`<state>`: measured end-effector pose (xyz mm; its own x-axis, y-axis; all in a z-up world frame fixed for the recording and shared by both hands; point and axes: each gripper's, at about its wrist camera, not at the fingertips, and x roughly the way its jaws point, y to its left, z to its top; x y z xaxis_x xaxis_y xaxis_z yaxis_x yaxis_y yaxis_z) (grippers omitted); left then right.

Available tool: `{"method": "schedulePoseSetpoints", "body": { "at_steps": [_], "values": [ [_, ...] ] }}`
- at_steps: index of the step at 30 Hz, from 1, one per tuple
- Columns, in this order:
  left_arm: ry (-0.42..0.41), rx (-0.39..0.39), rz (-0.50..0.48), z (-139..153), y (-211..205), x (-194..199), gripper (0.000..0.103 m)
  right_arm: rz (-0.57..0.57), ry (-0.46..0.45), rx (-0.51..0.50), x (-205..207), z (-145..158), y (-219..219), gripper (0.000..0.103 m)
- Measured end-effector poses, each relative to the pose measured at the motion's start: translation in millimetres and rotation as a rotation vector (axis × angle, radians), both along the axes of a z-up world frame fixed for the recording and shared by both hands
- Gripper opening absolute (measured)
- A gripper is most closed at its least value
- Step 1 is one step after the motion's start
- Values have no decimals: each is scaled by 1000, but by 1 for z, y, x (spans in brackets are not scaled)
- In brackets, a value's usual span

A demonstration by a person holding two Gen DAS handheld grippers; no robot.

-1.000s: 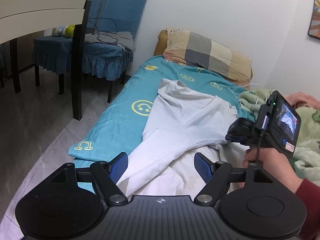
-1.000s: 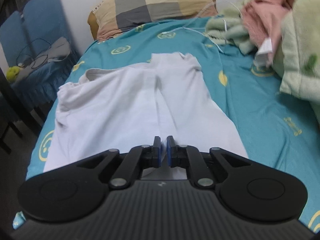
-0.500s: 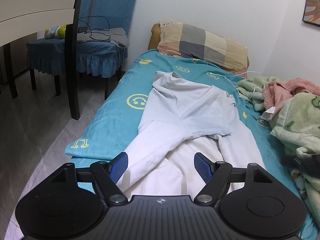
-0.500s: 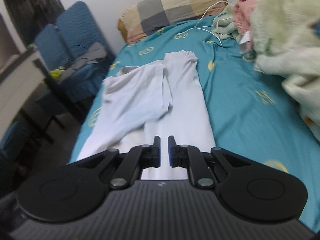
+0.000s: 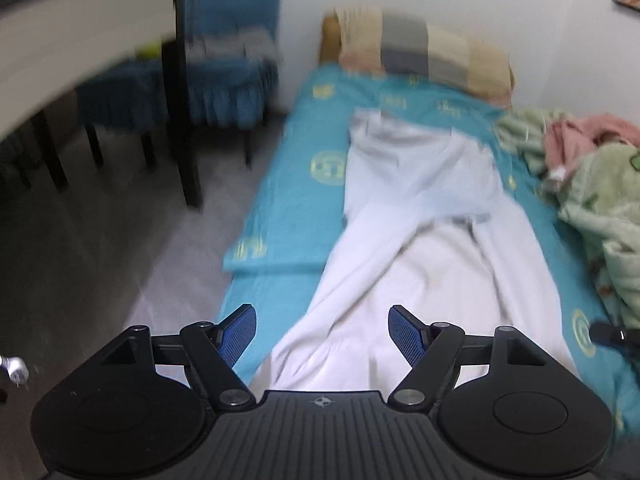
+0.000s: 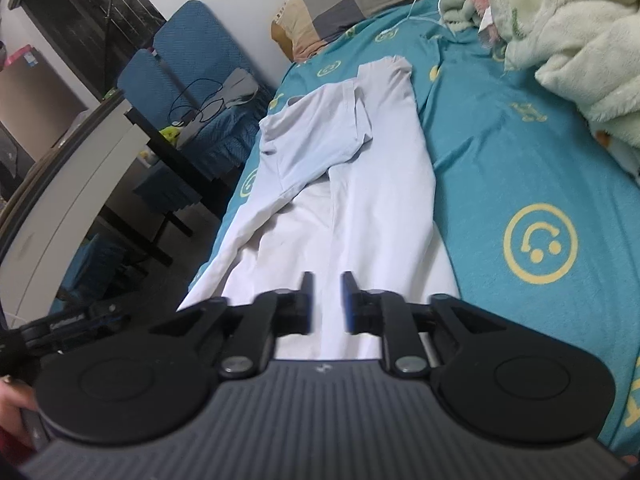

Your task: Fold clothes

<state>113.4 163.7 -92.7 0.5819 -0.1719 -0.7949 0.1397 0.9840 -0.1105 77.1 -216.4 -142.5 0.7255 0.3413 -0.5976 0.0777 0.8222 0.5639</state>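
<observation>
A white T-shirt lies lengthwise on the teal bed sheet, its left part folded over the middle, its hem nearest me. It also shows in the right wrist view. My left gripper is open and empty, above the shirt's near left hem. My right gripper is slightly open with a small gap between its jaws, empty, over the near end of the shirt.
A checked pillow lies at the bed's head. A pile of green and pink blankets fills the bed's right side. Blue chairs and a dark-legged white table stand left of the bed.
Both grippers have pulled back toward the foot of the bed. The right gripper's jaws went from shut to slightly parted. The left view is now blurred by motion.
</observation>
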Motion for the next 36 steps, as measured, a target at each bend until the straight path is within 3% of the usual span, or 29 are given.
{"method": "schedulePoseSetpoints", "body": {
  "at_steps": [1,5,7,14,17,19,21,23,30,33,36],
  "values": [
    [24,12,-20,-4,7,0,75,3,6,16,1,-2,-1,44],
    [97,84,-79,-24,27,1,75,27,14,54,7,-4,1,45],
    [139,77,-103,-37,36,4,74,35,20,51,8,-5,3,45],
    [281,-106,-100,-75,80,12,68,33,46,45,16,-11,3,45],
    [322,-112,-137,-81,84,7,60,36,63,35,22,-15,6,45],
    [355,-90,-167,-80,80,3,41,39,74,31,26,-17,8,45],
    [372,-55,-181,-75,75,-2,16,40,77,29,29,-18,10,45],
    [349,2,-212,-61,63,-7,7,30,60,29,30,-16,10,45],
    [228,221,-371,14,-21,-39,4,-22,45,64,23,-11,-5,45],
    [196,262,-440,42,-63,-62,4,-36,45,86,19,-10,-11,45],
    [187,253,-480,42,-98,-84,3,-37,39,103,15,-9,-14,45]
  ]
}}
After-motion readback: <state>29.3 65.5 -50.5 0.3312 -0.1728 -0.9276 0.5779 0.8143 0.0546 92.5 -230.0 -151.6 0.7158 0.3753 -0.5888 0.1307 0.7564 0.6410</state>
